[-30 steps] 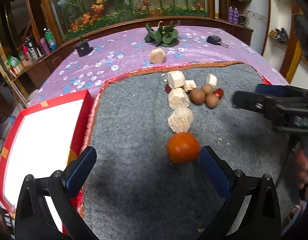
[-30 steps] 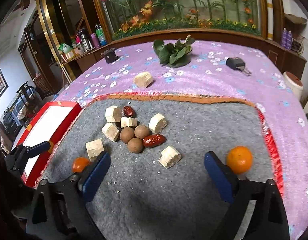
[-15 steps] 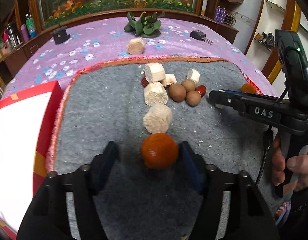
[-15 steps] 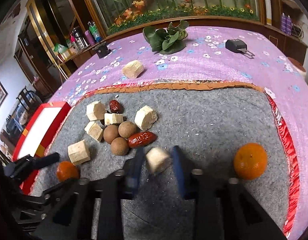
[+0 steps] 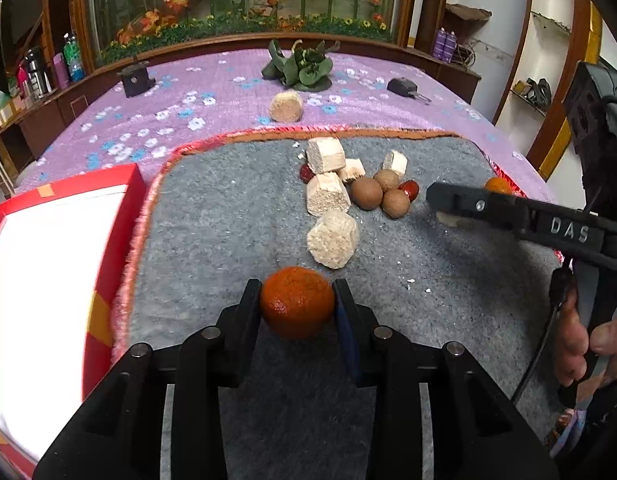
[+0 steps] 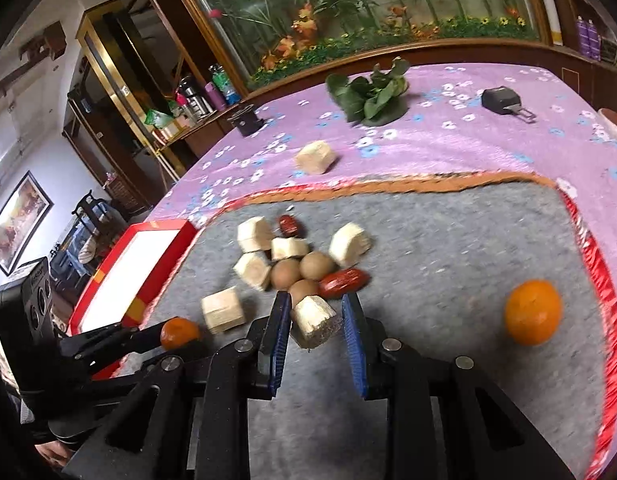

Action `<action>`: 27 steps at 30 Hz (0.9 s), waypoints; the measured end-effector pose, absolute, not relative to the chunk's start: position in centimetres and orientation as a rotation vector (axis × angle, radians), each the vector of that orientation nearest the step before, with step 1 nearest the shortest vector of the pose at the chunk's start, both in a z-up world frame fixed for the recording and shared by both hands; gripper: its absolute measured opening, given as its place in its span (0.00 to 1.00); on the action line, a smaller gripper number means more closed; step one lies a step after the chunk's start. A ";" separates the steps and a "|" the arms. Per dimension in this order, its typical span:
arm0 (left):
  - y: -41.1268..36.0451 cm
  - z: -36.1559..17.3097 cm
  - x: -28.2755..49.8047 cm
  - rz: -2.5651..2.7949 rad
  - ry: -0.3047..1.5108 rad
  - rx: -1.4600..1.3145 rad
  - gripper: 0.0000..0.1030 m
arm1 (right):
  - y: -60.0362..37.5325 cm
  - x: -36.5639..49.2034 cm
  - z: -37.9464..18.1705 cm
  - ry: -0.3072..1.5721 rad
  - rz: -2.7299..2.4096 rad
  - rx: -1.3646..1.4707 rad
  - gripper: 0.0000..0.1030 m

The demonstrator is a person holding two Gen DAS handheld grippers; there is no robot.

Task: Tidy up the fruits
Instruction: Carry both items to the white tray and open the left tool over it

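Closing on their targets within the last second, both grippers have gone from wide-open jaws to a grasp: the left gripper [image 5: 297,304] now has its pads pressed on either side of the tangerine [image 5: 297,302], which sits on the grey mat [image 5: 228,220] at 6 o'clock of the fruit pile, and the right gripper [image 6: 315,320] is clamped on a pale cane chunk [image 6: 315,320] at 6 o'clock of the three brown longans [image 6: 304,272]. Neither piece looks lifted yet (both seem to rest on the mat). My reading is that picking is done and carrying comes next, probably toward the red tray [image 5: 40,280] at 9 o'clock of the mat, though the frames do not settle the destination. A second orange [image 6: 532,312] lies alone at 3 o'clock in the right wrist view, untouched, and one more chunk [image 5: 285,106] sits off the mat on the purple cloth [image 5: 168,120] at 12 o'clock. Readable writing is scarce: "DAS" in raised letters on the right gripper's arm, seen from the left wrist; the bottle labels behind are too small to read.
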State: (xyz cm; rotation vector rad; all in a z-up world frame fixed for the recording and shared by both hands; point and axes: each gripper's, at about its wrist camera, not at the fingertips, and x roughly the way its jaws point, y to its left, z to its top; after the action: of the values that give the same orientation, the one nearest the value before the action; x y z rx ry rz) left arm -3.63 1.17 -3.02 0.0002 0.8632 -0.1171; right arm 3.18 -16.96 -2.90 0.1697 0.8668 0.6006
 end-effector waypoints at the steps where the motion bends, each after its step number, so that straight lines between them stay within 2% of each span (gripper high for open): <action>1: 1.5 -2.6 -4.1 -0.108 0.849 -0.003 0.31 | -16.6 3.0 -2.8 0.865 0.613 0.171 0.26; 12: 8.3 1.9 -9.7 0.155 0.688 -0.007 0.32 | -5.2 0.9 0.6 0.846 0.875 0.147 0.26; 18: 13.6 1.3 -11.2 0.338 0.684 -0.014 0.32 | 3.1 -0.6 0.0 0.875 0.987 0.085 0.26; 27: 18.2 -1.0 -11.6 0.445 0.727 -0.056 0.32 | 8.4 -2.1 -2.4 0.932 1.001 0.012 0.26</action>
State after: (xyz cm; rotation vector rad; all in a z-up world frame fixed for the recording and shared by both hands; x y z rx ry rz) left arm -11.64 18.23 -0.98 -0.0561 0.7273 0.4450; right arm -2.06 8.38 -2.44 0.0121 0.9321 1.0006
